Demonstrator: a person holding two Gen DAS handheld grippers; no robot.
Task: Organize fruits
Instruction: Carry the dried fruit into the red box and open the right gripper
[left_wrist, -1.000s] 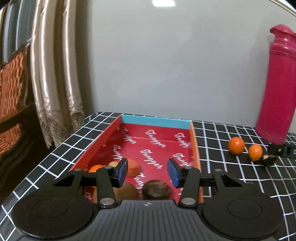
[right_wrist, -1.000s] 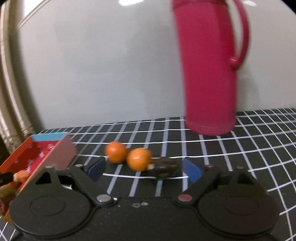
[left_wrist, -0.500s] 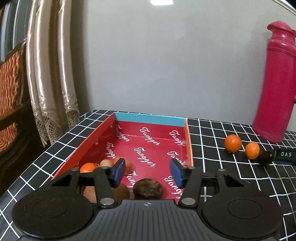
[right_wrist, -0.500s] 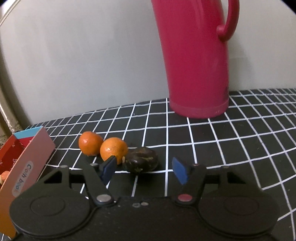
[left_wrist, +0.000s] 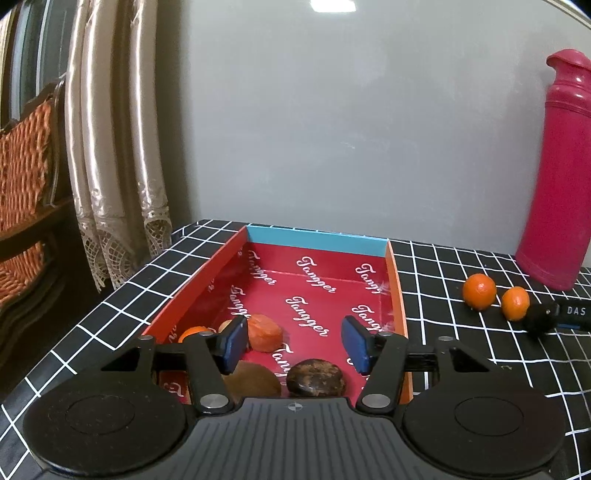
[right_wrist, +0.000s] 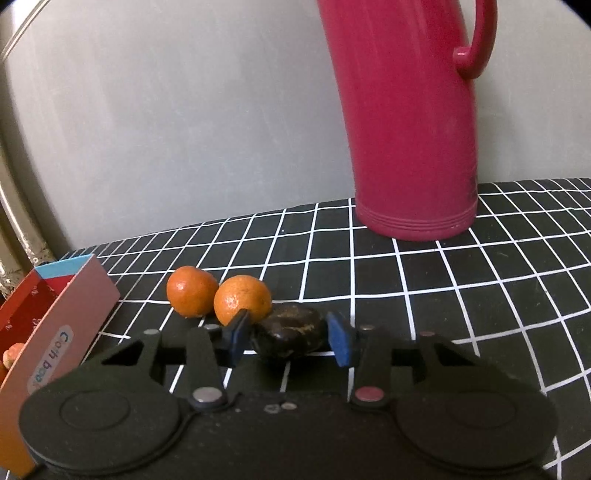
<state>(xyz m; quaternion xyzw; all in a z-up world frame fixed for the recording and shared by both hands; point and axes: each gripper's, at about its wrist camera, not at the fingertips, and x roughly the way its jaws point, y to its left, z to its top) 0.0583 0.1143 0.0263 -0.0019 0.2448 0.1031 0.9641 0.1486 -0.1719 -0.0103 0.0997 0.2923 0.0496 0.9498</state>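
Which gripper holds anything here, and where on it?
The right gripper grips the dark fruit across its two ends on the table; the left gripper holds nothing.

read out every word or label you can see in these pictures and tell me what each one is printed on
"Tangger": repeated in white script over the red inside of the box.
"DAS": white letters on the right gripper, seen from the left wrist camera; cut off at the frame edge.
"Co?h boo": blue letters on a sticker on the box's outer side wall; the third letter is blurred and the end is hidden.
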